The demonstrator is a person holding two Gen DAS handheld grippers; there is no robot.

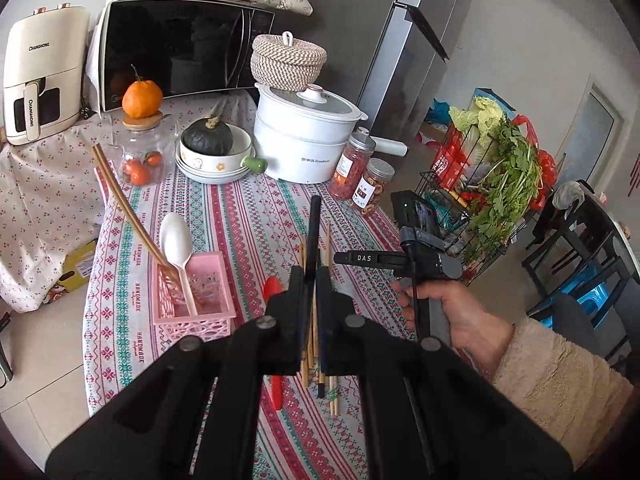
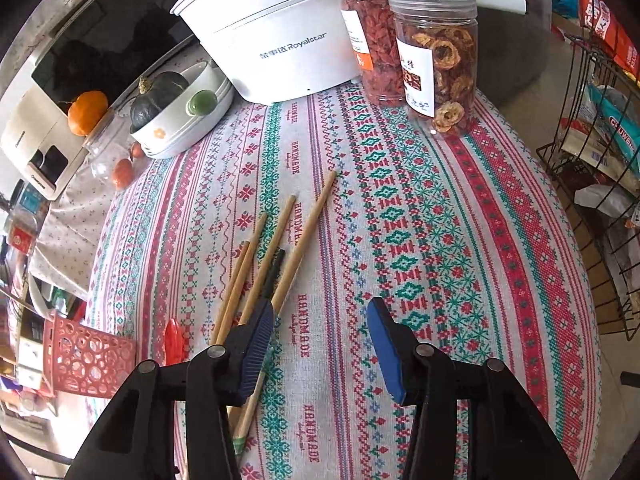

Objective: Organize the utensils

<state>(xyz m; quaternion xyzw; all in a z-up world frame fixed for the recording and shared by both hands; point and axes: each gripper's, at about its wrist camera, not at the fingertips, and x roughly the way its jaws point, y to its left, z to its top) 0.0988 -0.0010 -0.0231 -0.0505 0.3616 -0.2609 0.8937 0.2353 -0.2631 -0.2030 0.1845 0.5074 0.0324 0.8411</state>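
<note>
My left gripper (image 1: pixel 311 280) is shut on a black chopstick (image 1: pixel 314 224) and holds it upright above the table. Under it lie several wooden chopsticks (image 1: pixel 315 354) and a red spoon (image 1: pixel 273 288). A pink basket (image 1: pixel 196 300) to the left holds a white spoon (image 1: pixel 176 240) and brown chopsticks (image 1: pixel 120 200). My right gripper (image 2: pixel 320 320) is open and empty, just right of the wooden chopsticks (image 2: pixel 280 240), a black chopstick (image 2: pixel 274 268) and the red spoon (image 2: pixel 175 340). The basket (image 2: pixel 88 356) shows at far left. The right gripper also shows in the left view (image 1: pixel 340 257).
At the table's back stand a white electric pot (image 1: pixel 304 136), two jars of dried fruit (image 1: pixel 364 176), stacked bowls with a squash (image 1: pixel 212 152), a glass jar with oranges (image 1: pixel 140 152), a microwave (image 1: pixel 180 44) and an air fryer (image 1: pixel 40 76). A wire rack with vegetables (image 1: pixel 480 184) stands right.
</note>
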